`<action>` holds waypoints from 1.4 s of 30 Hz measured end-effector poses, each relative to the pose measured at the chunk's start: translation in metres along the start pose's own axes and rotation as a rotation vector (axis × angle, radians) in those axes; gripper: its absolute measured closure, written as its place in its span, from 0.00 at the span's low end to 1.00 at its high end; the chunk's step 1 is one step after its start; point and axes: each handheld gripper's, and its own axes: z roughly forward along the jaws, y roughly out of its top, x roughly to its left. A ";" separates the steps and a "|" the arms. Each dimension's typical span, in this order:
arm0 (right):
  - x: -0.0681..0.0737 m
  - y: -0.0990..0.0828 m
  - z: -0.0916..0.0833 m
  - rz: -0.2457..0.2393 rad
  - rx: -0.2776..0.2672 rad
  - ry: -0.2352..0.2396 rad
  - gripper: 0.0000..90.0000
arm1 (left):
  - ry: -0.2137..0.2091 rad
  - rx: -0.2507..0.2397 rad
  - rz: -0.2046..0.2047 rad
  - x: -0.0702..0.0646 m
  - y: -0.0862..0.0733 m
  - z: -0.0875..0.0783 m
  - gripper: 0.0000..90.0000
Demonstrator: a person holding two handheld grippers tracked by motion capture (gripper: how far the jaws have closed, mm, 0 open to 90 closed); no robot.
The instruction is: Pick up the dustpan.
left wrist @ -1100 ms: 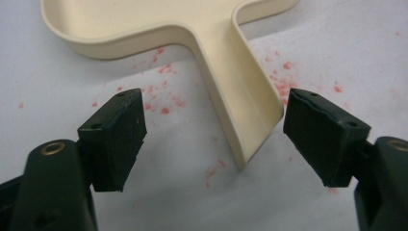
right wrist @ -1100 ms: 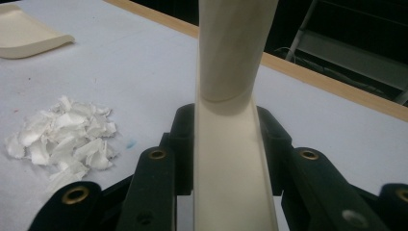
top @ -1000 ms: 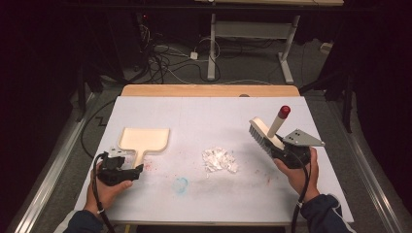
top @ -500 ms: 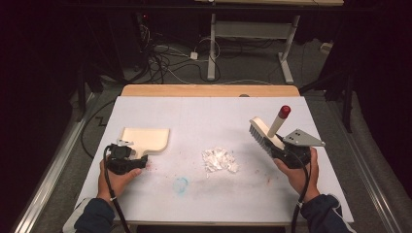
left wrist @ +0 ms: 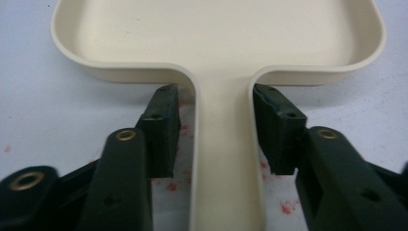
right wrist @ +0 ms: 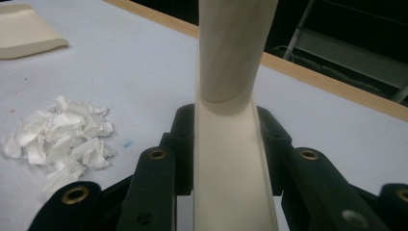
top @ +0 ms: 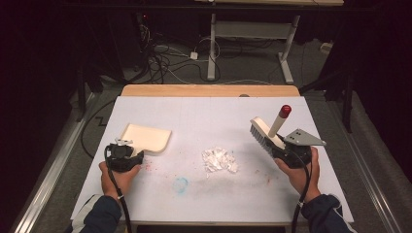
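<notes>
Left tool (top: pixel 130 154) has just been closing its jaws around the cream dustpan (top: pixel 148 137) handle, small gaps remaining. Right tool (top: pixel 281 149), clenched on the brush (top: pixel 266 133), sits at 3 o'clock from the paper scraps (top: pixel 219 159) mid-worktop (top: pixel 209 114).

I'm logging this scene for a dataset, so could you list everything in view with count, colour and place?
Cream plastic dustpan: one, cream, table's left side, handle between the left tongs' pads.
Cream hand brush with red-tipped handle: one, cream and red, right side, raised off the table.
Pile of white paper scraps: one, white, table centre.
White-covered table: one, white with wooden far edge, faint red and blue stains.
Cables: several, dark, floor behind.
Left tongs: black, just been closing; narrow gaps beside the handle.
Right tongs: black, clamped on the brush.
</notes>
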 end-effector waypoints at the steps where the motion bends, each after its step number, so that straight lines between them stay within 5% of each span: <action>1: 0.000 0.000 0.000 0.001 -0.001 0.002 0.75 | -0.002 -0.001 0.004 0.000 0.000 0.000 0.64; 16: 0.000 -0.001 0.004 0.028 0.004 0.031 0.75 | -0.044 0.008 0.037 0.007 0.003 0.000 0.71; 25: -0.002 -0.001 0.003 0.029 -0.003 0.026 0.75 | -0.041 0.011 0.111 0.002 0.014 0.002 0.71; 42: -0.002 -0.001 0.003 0.025 -0.002 0.019 0.75 | -0.081 -0.032 0.230 -0.001 0.027 -0.026 0.71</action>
